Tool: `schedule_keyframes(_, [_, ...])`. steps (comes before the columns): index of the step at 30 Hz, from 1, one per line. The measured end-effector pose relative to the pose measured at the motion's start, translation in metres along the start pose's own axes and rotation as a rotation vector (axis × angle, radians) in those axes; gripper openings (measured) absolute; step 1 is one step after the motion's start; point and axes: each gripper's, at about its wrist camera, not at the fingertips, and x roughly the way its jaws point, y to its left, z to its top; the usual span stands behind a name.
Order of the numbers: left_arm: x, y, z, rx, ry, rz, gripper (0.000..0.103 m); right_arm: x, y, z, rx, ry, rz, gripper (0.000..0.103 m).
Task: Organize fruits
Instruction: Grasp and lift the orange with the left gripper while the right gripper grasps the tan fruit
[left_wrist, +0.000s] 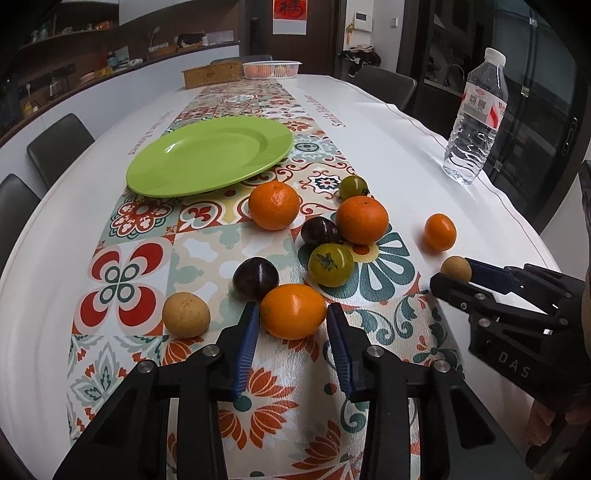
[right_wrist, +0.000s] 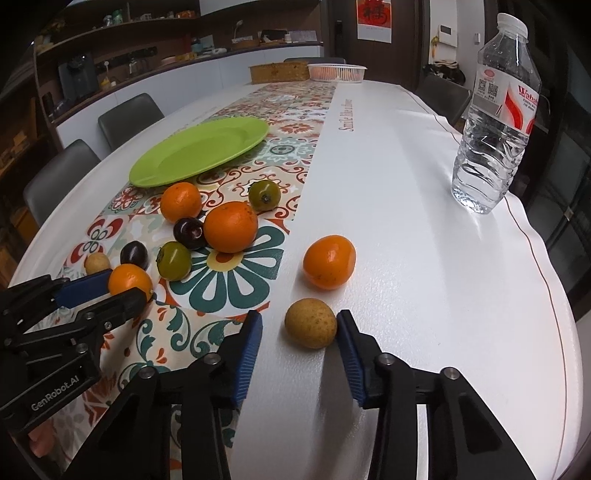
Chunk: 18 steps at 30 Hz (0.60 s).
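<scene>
Several fruits lie on the patterned runner in front of an empty green plate (left_wrist: 210, 157) (right_wrist: 199, 151): oranges, dark plums, green tomatoes and tan round fruits. My left gripper (left_wrist: 291, 314) is open with its fingers on either side of the nearest orange (left_wrist: 293, 311) (right_wrist: 130, 279). My right gripper (right_wrist: 299, 325) is open around a small tan fruit (right_wrist: 311, 323) (left_wrist: 456, 268), whose right side touches the right pad. Another orange (right_wrist: 329, 262) lies just beyond it on the white cloth. A second tan fruit (left_wrist: 185, 314) lies left of the left gripper.
A water bottle (left_wrist: 476, 118) (right_wrist: 496, 114) stands at the table's right edge. A white basket (left_wrist: 271, 69) of fruit and a wicker box (left_wrist: 212, 75) sit at the far end. Chairs (left_wrist: 59, 146) line the left side.
</scene>
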Motion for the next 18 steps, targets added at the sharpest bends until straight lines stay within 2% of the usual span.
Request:
schedule_keyframes(2, [0.0,-0.002,0.0,0.014,-0.005,0.005,0.036,0.0,-0.001,0.001,0.003,0.0,0.003,0.029])
schedule_keyframes(7, [-0.001,-0.005,-0.001,0.052,-0.023,0.029,0.036,-0.001,0.001,-0.002,-0.005,-0.005,0.019,0.029])
schedule_keyframes(18, [-0.027,-0.003,0.0,0.058,-0.083,0.033,0.036,-0.02,0.015,0.002,-0.024,-0.043,0.084,0.029])
